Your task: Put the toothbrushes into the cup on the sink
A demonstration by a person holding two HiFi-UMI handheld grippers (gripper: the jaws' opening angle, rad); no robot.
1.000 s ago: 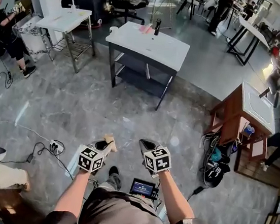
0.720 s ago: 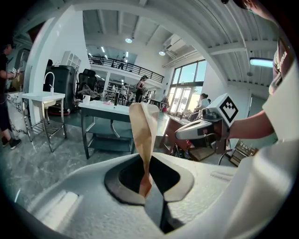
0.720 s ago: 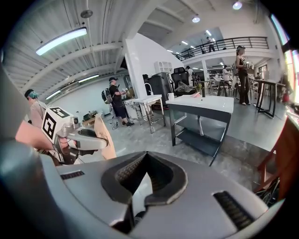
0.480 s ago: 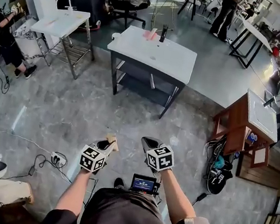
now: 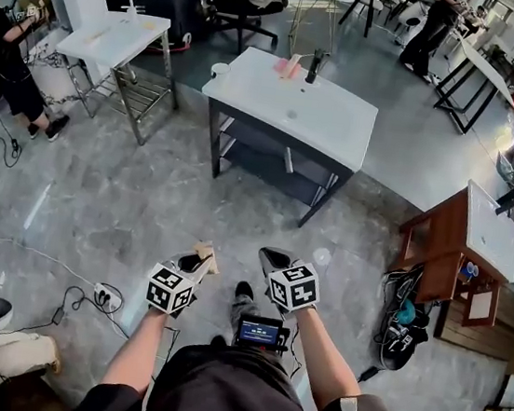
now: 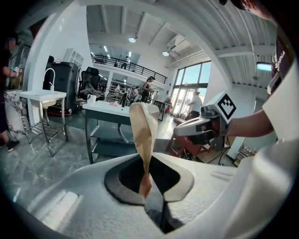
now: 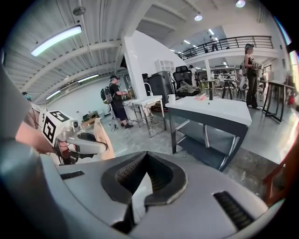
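Note:
My left gripper (image 5: 195,262) is held low in front of me, shut on a tan paper-like strip (image 5: 203,255). In the left gripper view the strip (image 6: 144,135) stands up from the pinched jaws (image 6: 148,179). The right gripper (image 5: 273,260) is beside it, shut with nothing between its jaws (image 7: 145,175). Ahead stands the white sink table (image 5: 325,115) with a black faucet (image 5: 315,65), a white cup (image 5: 220,70) at its far left corner and something pink (image 5: 285,66) beside the faucet. No toothbrush can be made out.
A second white sink stand (image 5: 120,36) and a person (image 5: 8,64) are at the left. To the right stands a wooden cabinet (image 5: 463,246), with a black bag (image 5: 401,322) on the floor beside it. Cables and a power strip (image 5: 104,297) lie on the grey floor.
The sink table has come nearer and shifted right in the head view as the person walks toward it. Both grippers keep their pose and grip.

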